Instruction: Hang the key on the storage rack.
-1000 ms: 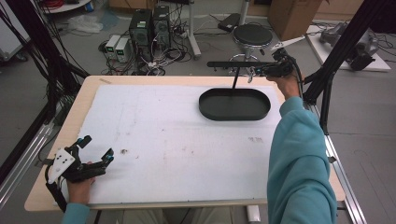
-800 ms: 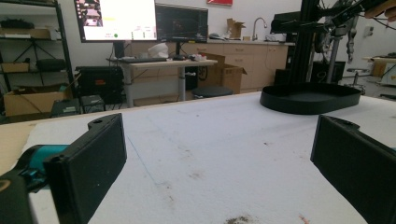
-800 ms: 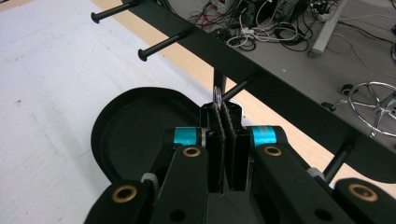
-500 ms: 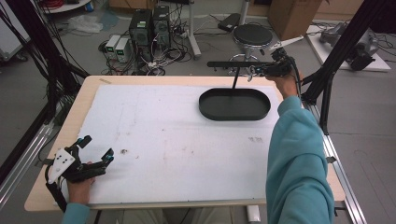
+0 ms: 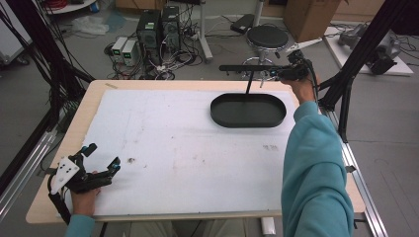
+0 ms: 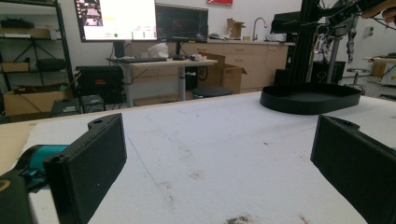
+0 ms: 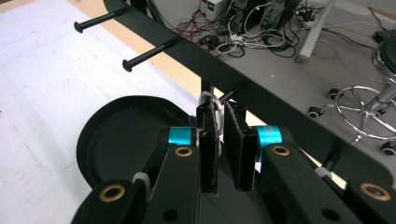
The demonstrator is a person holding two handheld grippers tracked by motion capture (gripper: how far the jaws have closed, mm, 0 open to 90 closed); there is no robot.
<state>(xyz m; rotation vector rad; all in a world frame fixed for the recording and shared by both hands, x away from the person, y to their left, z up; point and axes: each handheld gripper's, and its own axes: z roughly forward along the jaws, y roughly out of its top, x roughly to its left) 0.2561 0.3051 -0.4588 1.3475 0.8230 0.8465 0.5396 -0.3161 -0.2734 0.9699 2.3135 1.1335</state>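
A: Bench, white-topped with a wood rim, seen from the high view. Oval black tray sits toward the far right. A thin post rises from it to a horizontal black bar overhead.

B: And the right hand-held gripper?

A: Raised at the bar's right end, above the tray's far edge, on a teal-sleeved arm. In the right gripper view its jaws are drawn nearly together, with a small white ring between the tips, right under the bar. The ring is mostly hidden by the pads, and I can't make out what it hangs from. Looks pinched, narrow gap behind it.

B: Pegs on the bar?

A: Two black pegs stick out at its left in that view. A third is half hidden behind the jaws. The tray lies below.

B: The left hand-held gripper?

A: Low at the near left corner of the bench, jaws spread wide, nothing between them. In the left gripper view both black jaws are cut off by the frame edges. The tray is well apart, far across the white surface.
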